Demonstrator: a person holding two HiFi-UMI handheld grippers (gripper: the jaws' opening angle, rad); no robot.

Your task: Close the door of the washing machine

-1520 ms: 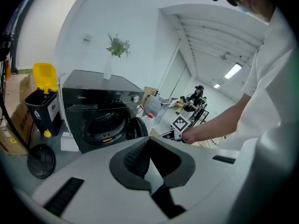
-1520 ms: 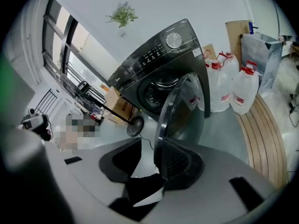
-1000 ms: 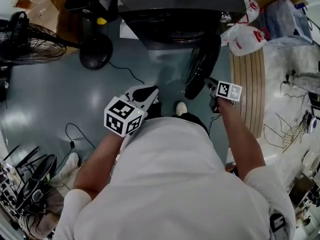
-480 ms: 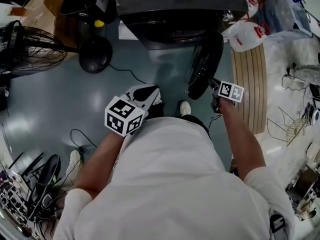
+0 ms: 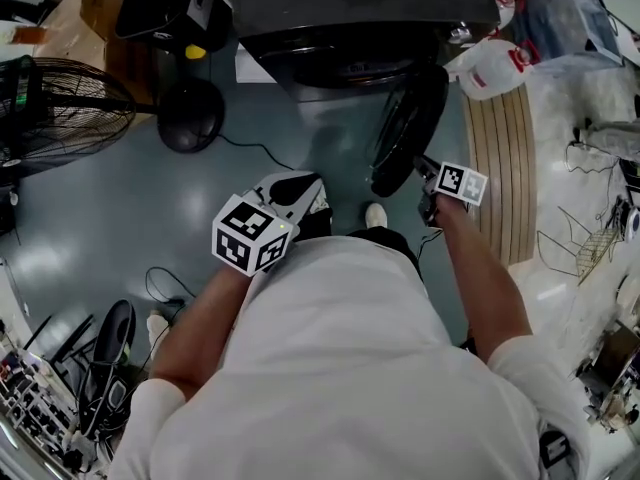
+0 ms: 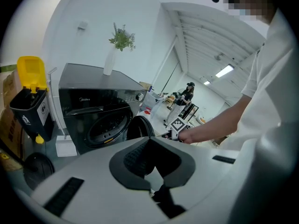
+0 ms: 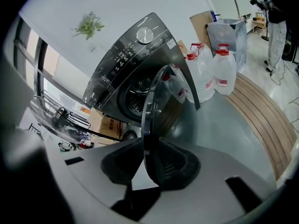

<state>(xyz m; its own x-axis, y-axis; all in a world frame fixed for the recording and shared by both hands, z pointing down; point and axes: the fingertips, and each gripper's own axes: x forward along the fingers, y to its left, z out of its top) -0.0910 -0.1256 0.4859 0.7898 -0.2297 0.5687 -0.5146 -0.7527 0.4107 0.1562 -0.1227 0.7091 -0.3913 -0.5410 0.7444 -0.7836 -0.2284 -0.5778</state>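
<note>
The dark washing machine (image 5: 350, 8) stands at the top of the head view, its round door (image 5: 405, 128) swung open toward me on the right. My right gripper (image 5: 425, 173) is at the door's outer edge. In the right gripper view the door rim (image 7: 154, 101) runs straight between the pads; the jaws have just been closing and now grip it. My left gripper (image 5: 292, 186) hangs open over the floor, left of the door and apart from it, with nothing between its jaws. The left gripper view shows the machine (image 6: 93, 106) and open door (image 6: 138, 127) ahead.
A floor fan (image 5: 60, 108) and a round black base (image 5: 190, 118) stand at the left, with cables on the floor. White jugs (image 5: 495, 68) and a wooden strip (image 5: 500, 158) lie right of the machine. A yellow-topped black bin (image 6: 30, 97) stands left of it.
The right gripper stays at the door's edge and the door keeps its angle. The left gripper has barely shifted. The head view has drifted slightly.
</note>
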